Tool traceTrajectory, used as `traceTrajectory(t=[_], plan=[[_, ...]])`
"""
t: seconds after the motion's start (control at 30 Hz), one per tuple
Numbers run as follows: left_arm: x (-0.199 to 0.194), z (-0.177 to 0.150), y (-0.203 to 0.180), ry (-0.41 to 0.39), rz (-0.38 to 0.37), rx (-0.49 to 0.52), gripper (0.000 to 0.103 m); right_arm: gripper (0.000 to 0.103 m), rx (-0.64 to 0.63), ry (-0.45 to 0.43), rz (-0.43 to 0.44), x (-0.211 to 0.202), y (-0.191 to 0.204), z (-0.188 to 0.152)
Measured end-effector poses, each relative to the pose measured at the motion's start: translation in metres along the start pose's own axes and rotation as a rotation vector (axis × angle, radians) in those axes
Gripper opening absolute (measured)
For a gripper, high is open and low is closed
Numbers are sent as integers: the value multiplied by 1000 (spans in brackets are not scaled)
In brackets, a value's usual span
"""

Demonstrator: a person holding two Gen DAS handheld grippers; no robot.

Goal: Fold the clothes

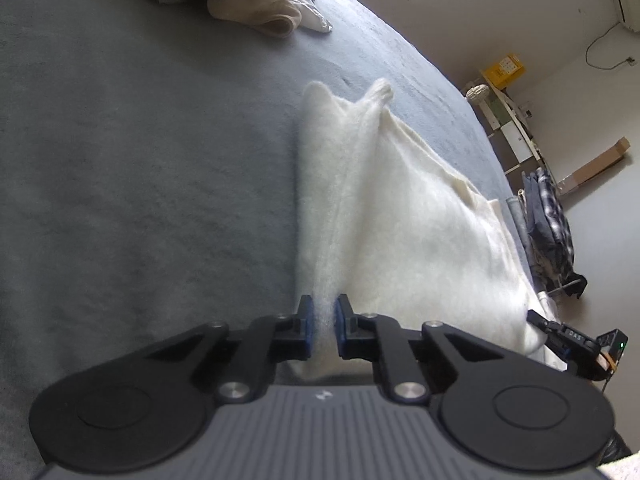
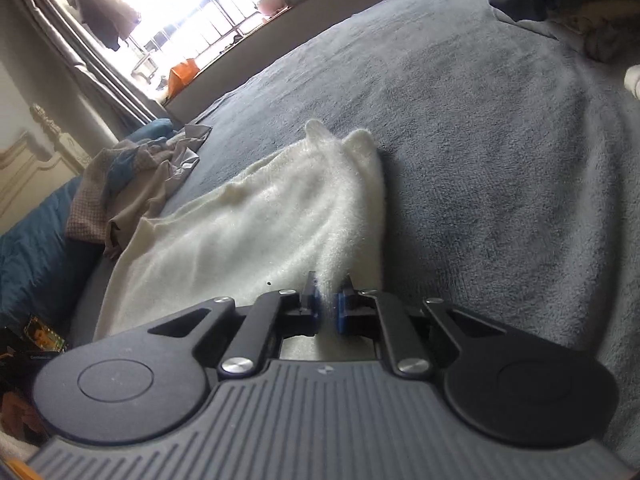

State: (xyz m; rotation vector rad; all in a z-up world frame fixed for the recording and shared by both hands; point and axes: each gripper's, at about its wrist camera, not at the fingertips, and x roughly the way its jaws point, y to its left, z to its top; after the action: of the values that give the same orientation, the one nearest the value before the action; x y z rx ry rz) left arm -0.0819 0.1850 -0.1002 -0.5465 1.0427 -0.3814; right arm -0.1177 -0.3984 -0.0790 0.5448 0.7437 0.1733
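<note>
Clearly both grippers have their hold: the left gripper is clenched on a bunched edge of the white fuzzy garment, blue pads pressing a thin ridge of cloth between them, and the right gripper pinches another edge of the same garment in just the same way. The garment lies on the grey blanket that covers the bed, part of it spread flat and part drawn up into a taut fold running away from each set of fingers toward two soft peaks at its far end. A heap of beige clothes sits well apart near the far side of the blanket, and a second rumpled pile lies just beside the garment's far edge in the right wrist view. To do this fold well, I judge the two hands should rise together, keep the held edge stretched level between them so it does not sag, and carry it over the flat part until edge meets edge. Lifting unevenly would likely drag the fluffy cloth across the blanket and skew the crease; releasing should wait until the layer rests flat.
</note>
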Motion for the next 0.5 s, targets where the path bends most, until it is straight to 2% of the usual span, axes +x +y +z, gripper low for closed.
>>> traceTrajectory(t=[0.13, 0.2, 0.37, 0.47, 0.5], plan=[[4, -1, -2, 17, 13, 18, 15, 8, 35, 20, 10, 6, -14, -11], [1, 2, -6, 2, 33, 44, 29, 10, 92, 17, 31, 6, -20, -9], [1, 22, -28, -55, 56, 137, 37, 14, 99, 25, 28, 7, -16, 3], [17, 35, -40, -57, 102, 185, 34, 14, 91, 17, 18, 12, -12, 12], [24, 37, -45, -54, 128, 200, 22, 14, 86, 19, 11, 15, -10, 14]])
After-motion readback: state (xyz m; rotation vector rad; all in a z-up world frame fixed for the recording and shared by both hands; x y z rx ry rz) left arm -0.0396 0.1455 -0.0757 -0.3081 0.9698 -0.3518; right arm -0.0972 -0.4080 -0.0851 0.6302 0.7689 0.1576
